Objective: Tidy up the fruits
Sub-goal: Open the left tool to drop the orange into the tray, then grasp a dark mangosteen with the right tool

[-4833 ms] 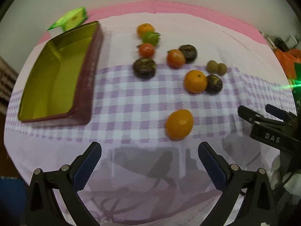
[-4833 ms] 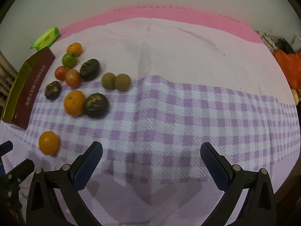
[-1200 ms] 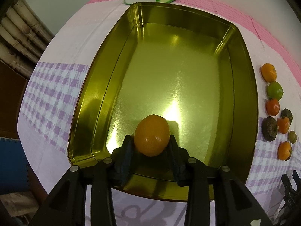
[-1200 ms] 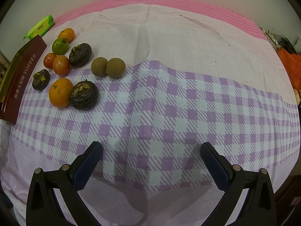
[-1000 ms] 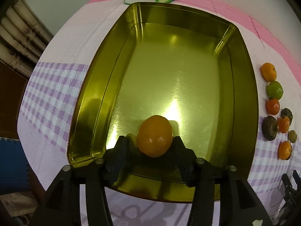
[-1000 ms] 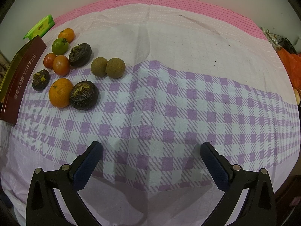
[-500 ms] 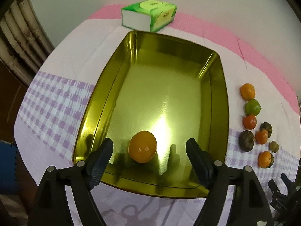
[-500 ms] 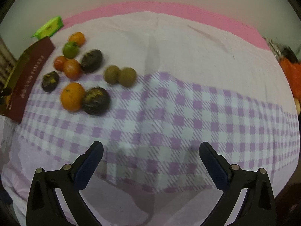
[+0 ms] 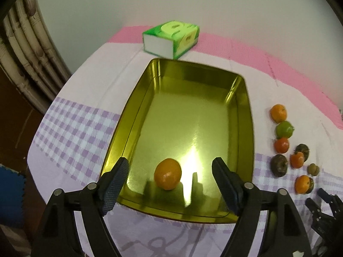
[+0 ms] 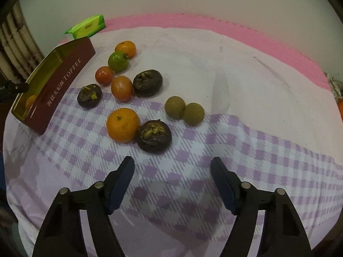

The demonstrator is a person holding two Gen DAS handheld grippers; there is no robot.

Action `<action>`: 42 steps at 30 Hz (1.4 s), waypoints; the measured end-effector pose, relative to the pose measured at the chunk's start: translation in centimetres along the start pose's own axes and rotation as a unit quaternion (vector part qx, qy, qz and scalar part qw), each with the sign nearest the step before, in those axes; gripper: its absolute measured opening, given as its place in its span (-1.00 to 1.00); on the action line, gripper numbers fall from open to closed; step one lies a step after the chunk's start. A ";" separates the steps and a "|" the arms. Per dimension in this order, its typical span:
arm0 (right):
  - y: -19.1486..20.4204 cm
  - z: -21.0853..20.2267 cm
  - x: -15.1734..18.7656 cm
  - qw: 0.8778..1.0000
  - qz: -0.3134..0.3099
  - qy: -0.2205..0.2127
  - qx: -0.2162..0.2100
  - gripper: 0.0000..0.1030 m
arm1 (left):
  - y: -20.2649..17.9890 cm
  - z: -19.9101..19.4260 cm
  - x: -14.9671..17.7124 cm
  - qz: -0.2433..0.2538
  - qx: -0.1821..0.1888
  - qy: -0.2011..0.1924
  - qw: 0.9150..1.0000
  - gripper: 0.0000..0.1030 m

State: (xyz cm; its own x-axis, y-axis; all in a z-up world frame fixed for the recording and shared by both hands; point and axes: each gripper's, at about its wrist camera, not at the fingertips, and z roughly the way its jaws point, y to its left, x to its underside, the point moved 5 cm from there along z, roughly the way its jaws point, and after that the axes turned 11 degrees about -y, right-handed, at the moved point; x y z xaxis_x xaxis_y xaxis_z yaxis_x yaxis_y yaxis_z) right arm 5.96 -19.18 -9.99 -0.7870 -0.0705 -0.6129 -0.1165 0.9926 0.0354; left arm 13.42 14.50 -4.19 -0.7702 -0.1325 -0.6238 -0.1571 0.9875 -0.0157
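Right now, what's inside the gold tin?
One orange fruit lies on the floor of the gold tin, near its near wall; the rest of the floor is bare. The open left gripper hides only slivers of the near corners.

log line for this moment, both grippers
left gripper: open, above orange in tin | right gripper: closing, empty, near mangosteen

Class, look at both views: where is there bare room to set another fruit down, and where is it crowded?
Free: most of the gold tin, everywhere beyond the orange fruit at its near end; also the checked cloth right of the two brown-green fruits. Crowded: the fruit cluster beside the tin's red TOFFEE wall, where pieces touch.
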 end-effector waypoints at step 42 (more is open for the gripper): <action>3.5 -1.3 -4.9 0.998 -0.034 -0.051 -0.035 -0.26 | 4.2 -2.4 1.0 -0.094 0.018 -0.004 0.995 0.75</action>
State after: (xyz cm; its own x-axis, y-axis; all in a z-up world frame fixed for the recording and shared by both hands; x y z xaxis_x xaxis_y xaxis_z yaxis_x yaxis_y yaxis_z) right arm 8.56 -15.46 -5.84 -0.7112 -0.1227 -0.6922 -0.2122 0.9762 0.0450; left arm 10.51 18.34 -3.05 -0.7248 -0.3151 -0.6127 -0.2765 0.9476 -0.1603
